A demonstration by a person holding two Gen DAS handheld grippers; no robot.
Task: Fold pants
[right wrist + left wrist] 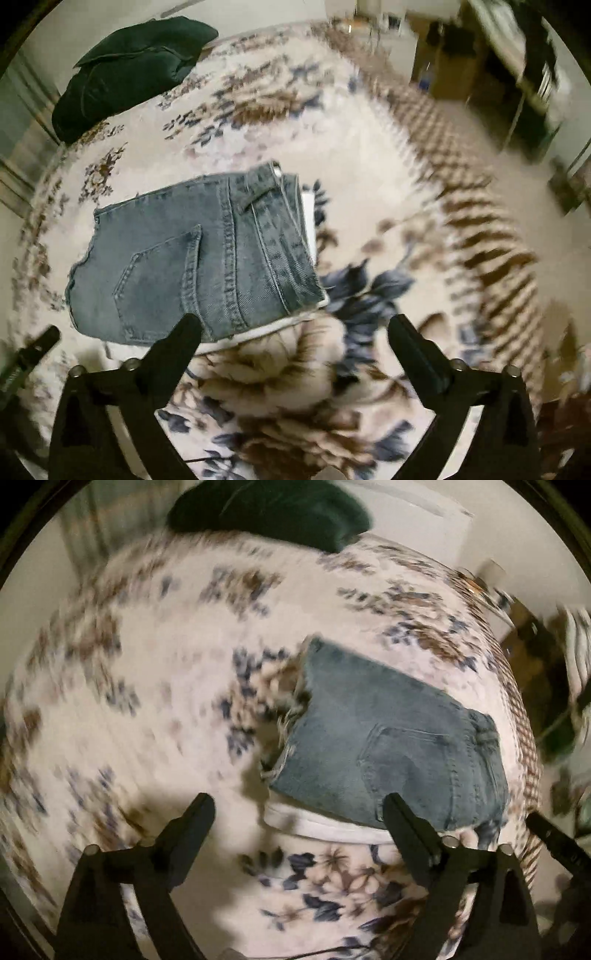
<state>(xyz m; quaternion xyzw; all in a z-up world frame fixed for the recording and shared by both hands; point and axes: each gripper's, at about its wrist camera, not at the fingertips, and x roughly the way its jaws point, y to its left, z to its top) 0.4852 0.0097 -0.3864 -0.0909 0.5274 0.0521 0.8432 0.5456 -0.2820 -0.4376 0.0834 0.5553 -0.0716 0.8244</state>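
The blue jeans (pixel 388 738) lie folded into a compact rectangle on the floral bedspread (pixel 147 701), back pocket up, frayed hems at the left. They rest on a folded white garment (pixel 332 829). My left gripper (pixel 299 808) is open and empty, just in front of the jeans' near edge. In the right wrist view the jeans (pixel 192 254) sit left of centre, waistband to the right. My right gripper (pixel 295 328) is open and empty near their front right corner. The other gripper's finger shows at the left edge (pixel 33 350).
A dark green garment (pixel 269 511) (pixel 129 70) lies at the far edge of the bed. The bed's right edge has a checked border (pixel 480 221). Beyond it are the floor, furniture and boxes (pixel 461 55). Both views are motion-blurred.
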